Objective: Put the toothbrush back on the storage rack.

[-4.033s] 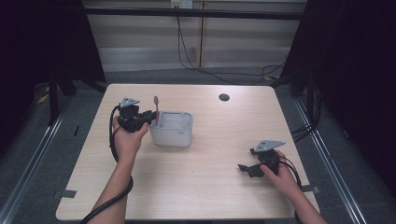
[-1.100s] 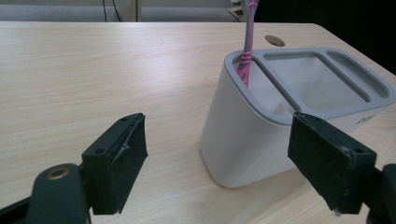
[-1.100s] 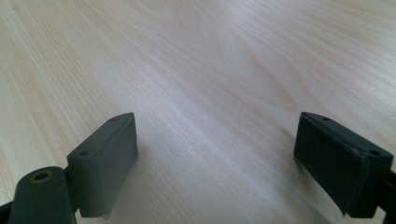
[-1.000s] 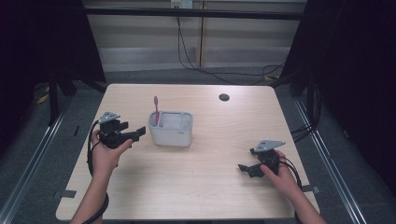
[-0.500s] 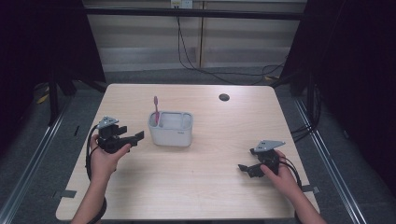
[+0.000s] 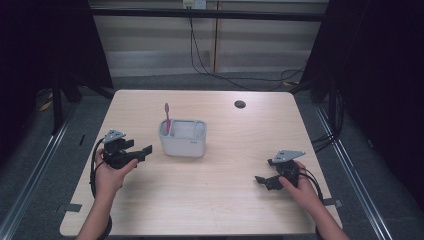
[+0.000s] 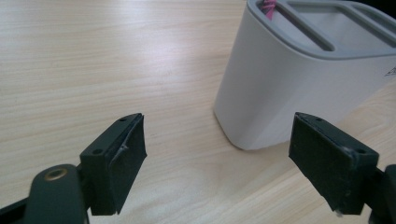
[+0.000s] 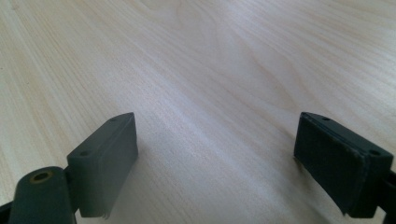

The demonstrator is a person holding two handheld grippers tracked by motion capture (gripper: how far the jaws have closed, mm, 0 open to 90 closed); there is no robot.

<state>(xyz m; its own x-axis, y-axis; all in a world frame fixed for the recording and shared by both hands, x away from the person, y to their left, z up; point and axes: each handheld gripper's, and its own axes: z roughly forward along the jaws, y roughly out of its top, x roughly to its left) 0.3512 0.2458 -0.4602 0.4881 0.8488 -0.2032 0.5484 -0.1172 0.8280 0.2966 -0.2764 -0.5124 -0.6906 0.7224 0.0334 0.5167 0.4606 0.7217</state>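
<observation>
While the left gripper (image 6: 142,150) sits at centre left of the high view with its jaws spread wide and nothing between them, the pink toothbrush (image 6: 167,116) stands upright in the left-hand compartment of the white holder (image 6: 183,140), just above and right of it. The work in hand looks like the hand clearing off from that holder, so the safe way is to keep the jaws apart and move along the bare table (image 6: 210,200) toward the frame's left edge, never swinging the near jaw into the holder's wall. In the left gripper view the holder (image 7: 299,79) fills the upper right, near the right-hand jaw but apart from it, with the toothbrush's pink handle (image 7: 268,6) showing at its top rim. A light holder of that kind would likely slide or tip at a knock. The right gripper (image 6: 264,181) rests at lower right of the high view, jaws also wide apart over plain wood, well apart from the holder; it need do nothing.
</observation>
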